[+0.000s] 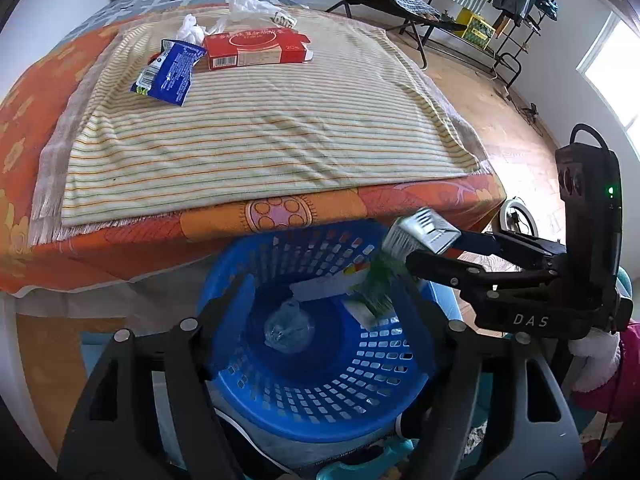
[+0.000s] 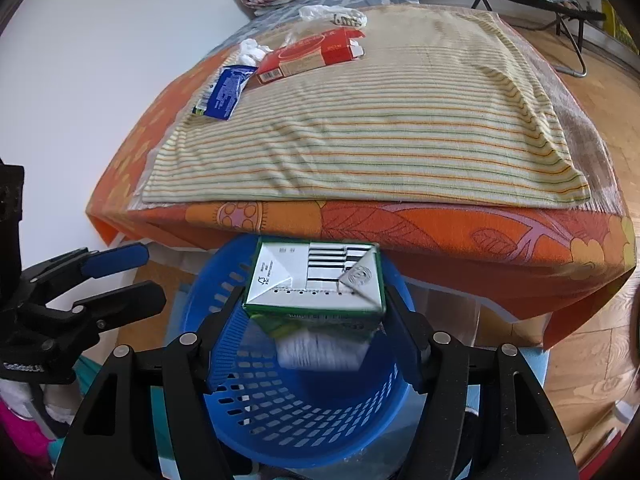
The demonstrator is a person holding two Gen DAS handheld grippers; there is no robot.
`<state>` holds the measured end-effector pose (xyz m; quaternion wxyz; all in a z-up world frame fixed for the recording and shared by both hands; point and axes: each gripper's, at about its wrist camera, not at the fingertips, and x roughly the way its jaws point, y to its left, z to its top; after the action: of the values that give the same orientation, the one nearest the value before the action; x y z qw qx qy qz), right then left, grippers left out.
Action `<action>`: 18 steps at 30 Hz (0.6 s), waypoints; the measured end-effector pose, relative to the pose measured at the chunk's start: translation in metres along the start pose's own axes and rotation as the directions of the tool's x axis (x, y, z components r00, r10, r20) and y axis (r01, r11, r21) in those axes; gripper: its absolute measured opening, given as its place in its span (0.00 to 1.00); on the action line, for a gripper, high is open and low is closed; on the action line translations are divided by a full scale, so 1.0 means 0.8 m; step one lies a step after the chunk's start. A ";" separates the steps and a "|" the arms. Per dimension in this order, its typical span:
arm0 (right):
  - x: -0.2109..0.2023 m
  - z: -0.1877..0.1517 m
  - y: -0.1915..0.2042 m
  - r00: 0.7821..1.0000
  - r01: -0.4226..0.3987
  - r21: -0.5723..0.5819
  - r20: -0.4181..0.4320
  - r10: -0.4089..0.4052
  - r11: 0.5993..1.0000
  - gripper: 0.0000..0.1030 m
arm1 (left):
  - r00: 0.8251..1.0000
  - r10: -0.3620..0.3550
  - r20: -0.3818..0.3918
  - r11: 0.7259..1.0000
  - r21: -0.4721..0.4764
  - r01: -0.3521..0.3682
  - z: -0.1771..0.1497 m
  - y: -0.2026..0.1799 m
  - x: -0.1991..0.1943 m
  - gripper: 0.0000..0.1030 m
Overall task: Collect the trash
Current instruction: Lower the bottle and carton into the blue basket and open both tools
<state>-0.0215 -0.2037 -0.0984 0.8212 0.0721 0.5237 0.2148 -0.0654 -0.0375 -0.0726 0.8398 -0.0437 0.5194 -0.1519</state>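
**Carton over the basket, three or four pieces left on the bed**

While the left hand-held gripper [image 1: 320, 300] hangs empty above the round blue perforated plastic basket [image 1: 280, 412], its fingers spread wide on either side of the rim, the right hand-held gripper [image 2: 316, 320] holds a green-and-silver drink carton [image 2: 316, 280] directly over that same opening. Its long axis appears to point down into the basket (the lower end is blurred), so I judge a release would drop it among the white scraps and crumpled plastic already inside.

Further trash lies well beyond both grippers, at the far left of the striped cream towel [image 1: 260, 128] spread over the orange-covered bed: a blue snack wrapper [image 1: 172, 74], a crumpled white tissue [image 1: 190, 28], a flat red cardboard box [image 1: 256, 50] lying crosswise, and a clear plastic bag [image 1: 248, 6]. The left gripper looks nearer. Bare towel between gives open room; the bed edge overhanging the basket is the one obstacle.
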 end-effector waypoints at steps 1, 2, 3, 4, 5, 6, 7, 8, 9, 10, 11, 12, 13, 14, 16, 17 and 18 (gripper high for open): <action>0.001 -0.001 0.001 1.000 -0.002 -0.006 -0.004 0.002 1.000 0.64 | 1.000 0.001 -0.003 1.000 -0.002 -0.001 0.000 0.000 0.001 0.71; 0.001 -0.001 0.003 1.000 -0.004 -0.011 -0.006 0.004 1.000 0.64 | 1.000 0.002 -0.006 1.000 -0.002 -0.002 0.000 0.000 0.001 0.71; 0.001 -0.002 0.004 1.000 -0.006 -0.015 -0.007 0.005 1.000 0.64 | 1.000 0.003 -0.008 1.000 -0.002 -0.003 0.000 0.000 0.002 0.71; 0.002 -0.002 0.006 1.000 -0.004 -0.021 -0.007 0.004 1.000 0.64 | 1.000 0.003 -0.008 1.000 -0.001 -0.003 -0.001 0.000 0.002 0.71; 0.002 -0.002 0.007 1.000 -0.003 -0.024 -0.006 0.002 1.000 0.64 | 1.000 0.003 -0.007 1.000 0.001 -0.003 -0.001 0.000 0.001 0.71; 0.001 -0.002 0.008 1.000 -0.001 -0.028 -0.004 0.001 1.000 0.64 | 1.000 0.004 -0.006 1.000 0.002 -0.004 -0.001 0.000 0.001 0.71; 0.001 -0.002 0.008 1.000 -0.001 -0.028 -0.003 0.001 1.000 0.64 | 1.000 0.004 -0.005 1.000 0.002 -0.004 -0.001 0.000 0.000 0.71; 0.001 -0.001 0.008 1.000 -0.002 -0.027 -0.003 0.002 1.000 0.64 | 1.000 0.005 -0.004 1.000 0.002 -0.005 -0.001 0.000 0.000 0.71; 0.002 -0.001 0.008 1.000 -0.002 -0.026 -0.003 0.002 1.000 0.64 | 1.000 0.005 -0.002 1.000 0.000 -0.005 -0.001 0.000 0.000 0.71; 0.002 -0.001 0.008 1.000 -0.001 -0.025 -0.002 0.001 1.000 0.64 | 1.000 0.004 -0.002 1.000 -0.002 -0.004 -0.001 0.000 0.000 0.71; 0.002 -0.001 0.007 1.000 -0.001 -0.024 -0.002 0.001 1.000 0.64 | 1.000 0.005 -0.002 1.000 0.000 -0.005 -0.001 0.000 0.000 0.71; 0.002 -0.001 0.007 1.000 -0.001 -0.024 -0.002 0.001 1.000 0.64 | 1.000 0.006 -0.002 1.000 0.001 -0.006 -0.001 0.000 0.000 0.71; 0.001 -0.001 0.007 1.000 -0.001 -0.024 -0.001 0.001 1.000 0.64 | 1.000 0.007 -0.001 1.000 0.002 -0.007 -0.001 0.001 -0.001 0.71; 0.001 -0.001 0.007 1.000 -0.001 -0.025 0.000 0.001 1.000 0.64 | 1.000 0.006 -0.001 1.000 0.001 -0.006 -0.001 0.001 0.000 0.71; 0.000 0.000 0.007 1.000 -0.002 -0.025 0.002 0.002 1.000 0.64 | 1.000 0.006 0.000 1.000 0.000 -0.006 -0.001 0.001 -0.001 0.71; 0.000 0.000 0.007 1.000 -0.002 -0.025 0.003 0.002 1.000 0.64 | 1.000 0.007 0.001 1.000 0.001 -0.007 0.000 0.001 -0.001 0.71; -0.001 0.001 0.007 1.000 -0.002 -0.025 0.005 0.002 1.000 0.64 | 1.000 0.008 0.001 1.000 0.002 -0.008 0.000 0.002 -0.001 0.71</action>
<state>-0.0227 -0.1988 -0.0957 0.8231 0.0632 0.5189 0.2220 -0.0657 -0.0360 -0.0721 0.8408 -0.0410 0.5188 -0.1488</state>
